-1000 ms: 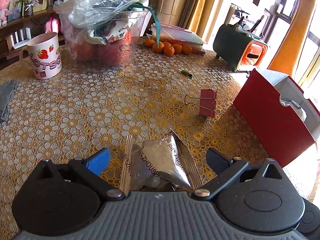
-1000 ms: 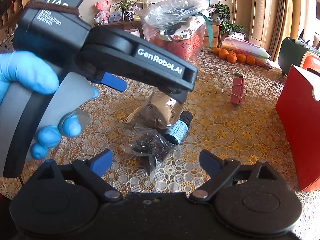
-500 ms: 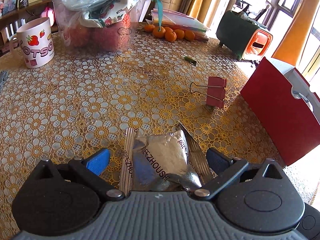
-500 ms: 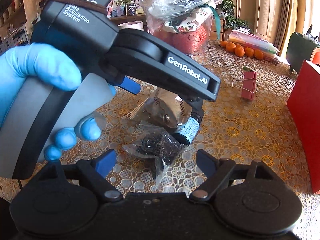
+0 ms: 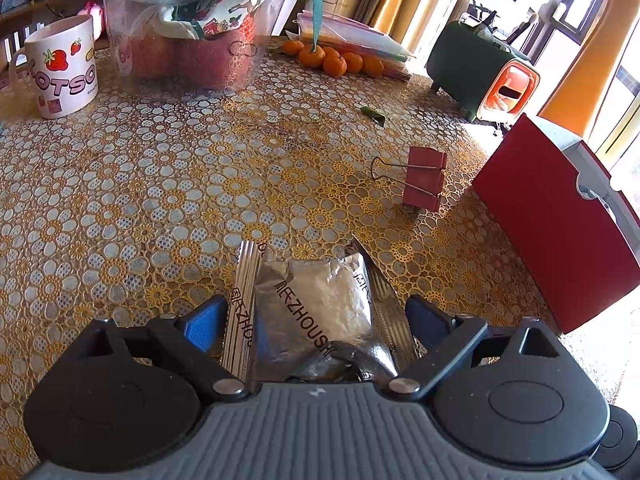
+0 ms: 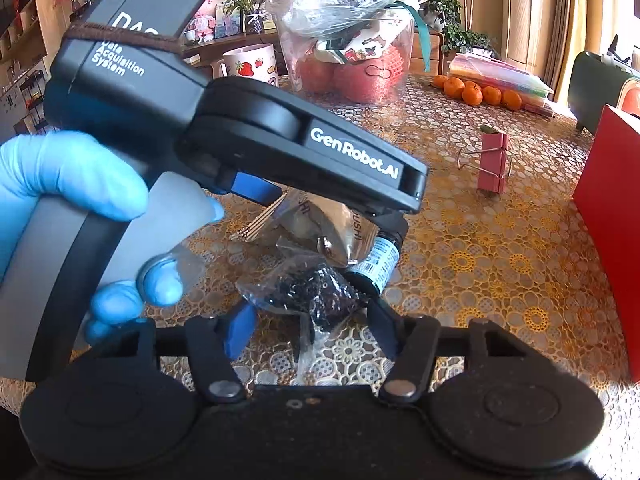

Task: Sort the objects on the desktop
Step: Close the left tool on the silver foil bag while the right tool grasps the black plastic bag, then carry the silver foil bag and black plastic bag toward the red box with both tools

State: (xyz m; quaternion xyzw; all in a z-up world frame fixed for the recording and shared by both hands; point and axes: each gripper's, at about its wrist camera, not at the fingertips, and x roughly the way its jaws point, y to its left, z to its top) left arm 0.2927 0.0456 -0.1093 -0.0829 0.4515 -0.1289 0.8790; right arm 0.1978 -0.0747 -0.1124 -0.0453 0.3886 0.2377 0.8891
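Your left gripper [image 5: 314, 314]: jaws wide, straddling the silver foil sachet [image 5: 320, 312] lying on the floral surface [image 5: 160, 200], not closed on it. Right of that, your right gripper [image 6: 312, 330]: jaws spread around the clear bag of black bits [image 6: 312, 294], which touches a small dark bottle [image 6: 376, 264]. Farther right, pink binder clip [image 5: 424, 180] stands apart, then the red box [image 5: 552, 232]
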